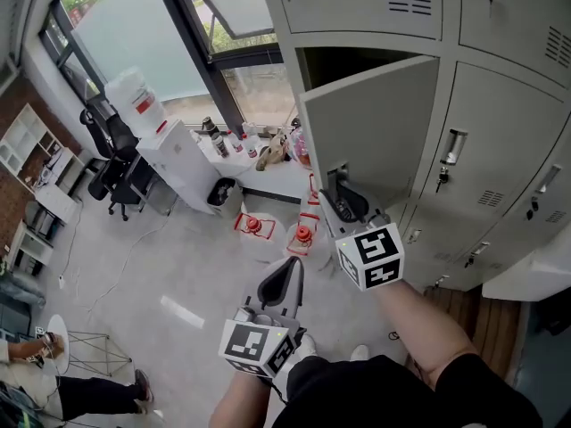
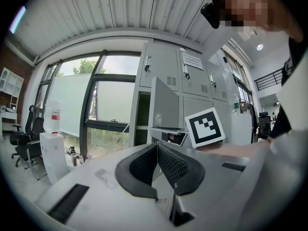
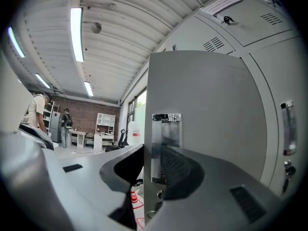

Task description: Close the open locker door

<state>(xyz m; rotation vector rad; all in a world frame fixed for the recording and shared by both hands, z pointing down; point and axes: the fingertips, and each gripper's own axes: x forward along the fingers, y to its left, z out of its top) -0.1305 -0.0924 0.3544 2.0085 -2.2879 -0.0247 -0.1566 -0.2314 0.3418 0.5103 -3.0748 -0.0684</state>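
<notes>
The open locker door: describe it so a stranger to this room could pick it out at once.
Find the wall of grey metal lockers beside the big windows. In the column nearest them, one grey metal door stands swung outward from a dark compartment; all neighbouring doors are shut.

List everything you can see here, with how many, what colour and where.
locker bank: one, grey, right side, other visible doors closed
open locker door: one, grey, swung out from the bank
water dispenser: one, white, by the window
office chair: at least one, black, left of dispenser
small red objects: two, red, floor near the door
bottles: several, mixed colours, low ledge under window
right gripper: one, grey, clamped on the door's edge
left gripper: one, grey, shut, empty, lower left
</notes>
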